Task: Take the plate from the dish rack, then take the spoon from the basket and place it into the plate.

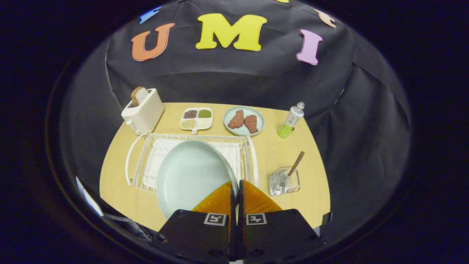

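A large pale green plate [190, 176] hangs tilted over the white wire dish rack [146, 161], its rim pinched between my fingers. My gripper [236, 189] is shut on that rim, both fingers pressing it at the plate's right edge. To the right of the fingers a clear square basket [284, 181] stands on the wooden table [285, 154]. A spoon [293, 167] with a brown handle leans in the basket, handle pointing up and away.
A white toaster [143, 110] with a slice of bread stands beyond the rack. A divided dish [196, 118] of grains, a small plate [244, 120] with two brown meat pieces and a bottle [292, 120] lie along the table's far side.
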`<state>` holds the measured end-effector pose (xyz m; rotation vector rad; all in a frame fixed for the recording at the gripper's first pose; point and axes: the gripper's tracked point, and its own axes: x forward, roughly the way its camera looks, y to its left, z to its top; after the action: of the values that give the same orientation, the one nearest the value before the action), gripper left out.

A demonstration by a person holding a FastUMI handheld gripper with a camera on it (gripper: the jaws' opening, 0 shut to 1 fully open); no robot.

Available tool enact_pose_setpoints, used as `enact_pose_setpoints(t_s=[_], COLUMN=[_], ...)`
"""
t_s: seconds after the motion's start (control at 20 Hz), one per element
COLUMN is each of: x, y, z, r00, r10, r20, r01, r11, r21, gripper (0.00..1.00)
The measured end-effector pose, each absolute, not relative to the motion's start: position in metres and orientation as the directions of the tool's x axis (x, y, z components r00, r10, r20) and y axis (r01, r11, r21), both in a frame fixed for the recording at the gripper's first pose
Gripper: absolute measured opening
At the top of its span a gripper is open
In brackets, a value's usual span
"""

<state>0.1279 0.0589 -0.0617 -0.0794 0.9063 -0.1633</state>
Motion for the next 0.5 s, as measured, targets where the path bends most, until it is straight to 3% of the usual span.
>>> enact_pose_setpoints(t_s=[0.25, 0.5], x=[0.092, 0.065], y=[0.027, -0.006], z=[-0.124, -0.185], r00=[0.580, 0.571], r10=[0.010, 0.076], r20=[-0.815, -0.817], r01=[0.087, 0.095], r11=[0.993, 0.983], r21=[0.074, 0.158], gripper=[0.06, 0.06])
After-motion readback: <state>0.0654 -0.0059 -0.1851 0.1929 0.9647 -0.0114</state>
